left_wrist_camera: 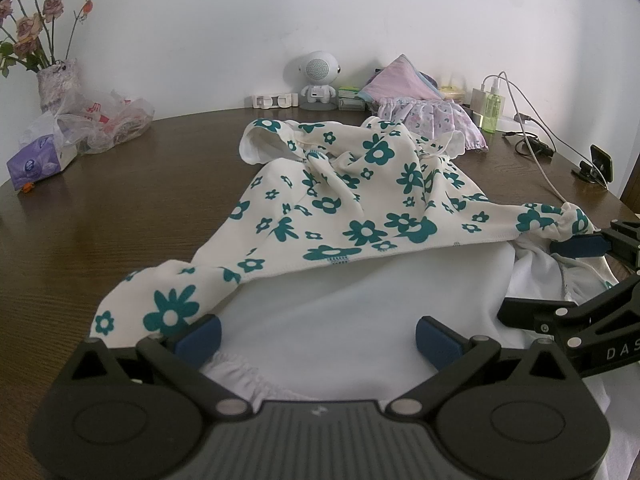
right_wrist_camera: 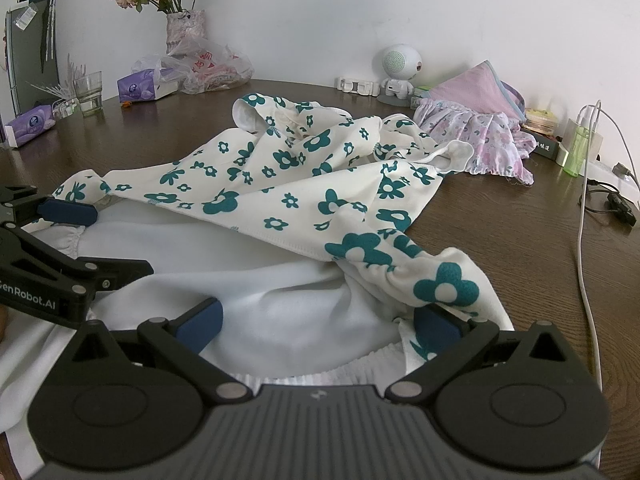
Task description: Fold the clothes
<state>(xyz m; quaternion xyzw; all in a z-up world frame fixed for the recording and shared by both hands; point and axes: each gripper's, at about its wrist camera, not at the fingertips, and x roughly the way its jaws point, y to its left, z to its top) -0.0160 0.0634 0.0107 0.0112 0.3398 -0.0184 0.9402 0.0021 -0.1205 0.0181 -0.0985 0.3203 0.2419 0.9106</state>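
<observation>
A white garment with teal flowers (left_wrist_camera: 360, 200) (right_wrist_camera: 304, 184) lies crumpled on the brown wooden table (left_wrist_camera: 120, 208) (right_wrist_camera: 500, 232). Its hem is turned up at the near side, so the plain white inside (left_wrist_camera: 328, 300) (right_wrist_camera: 280, 300) shows. My left gripper (left_wrist_camera: 317, 338) is open over that white inside, and a flowered corner drapes on its left finger (left_wrist_camera: 198, 338). My right gripper (right_wrist_camera: 318, 328) is open too, with the other flowered corner bunched over its right finger (right_wrist_camera: 436, 330). Each gripper shows in the other's view, the right gripper (left_wrist_camera: 528, 280) and the left gripper (right_wrist_camera: 124, 240).
At the back right lie a pink flowered garment (right_wrist_camera: 480, 136) and a folded pink cloth (left_wrist_camera: 396, 80). A white robot-shaped speaker (left_wrist_camera: 318, 80), a green bottle (left_wrist_camera: 493, 110), charger cables (right_wrist_camera: 584, 208) and a phone stand (left_wrist_camera: 600, 160) are there too. At the back left are a vase of dried roses (right_wrist_camera: 186, 32), a plastic bag (left_wrist_camera: 108, 120), tissue packs (left_wrist_camera: 40, 160) and a glass (right_wrist_camera: 89, 92).
</observation>
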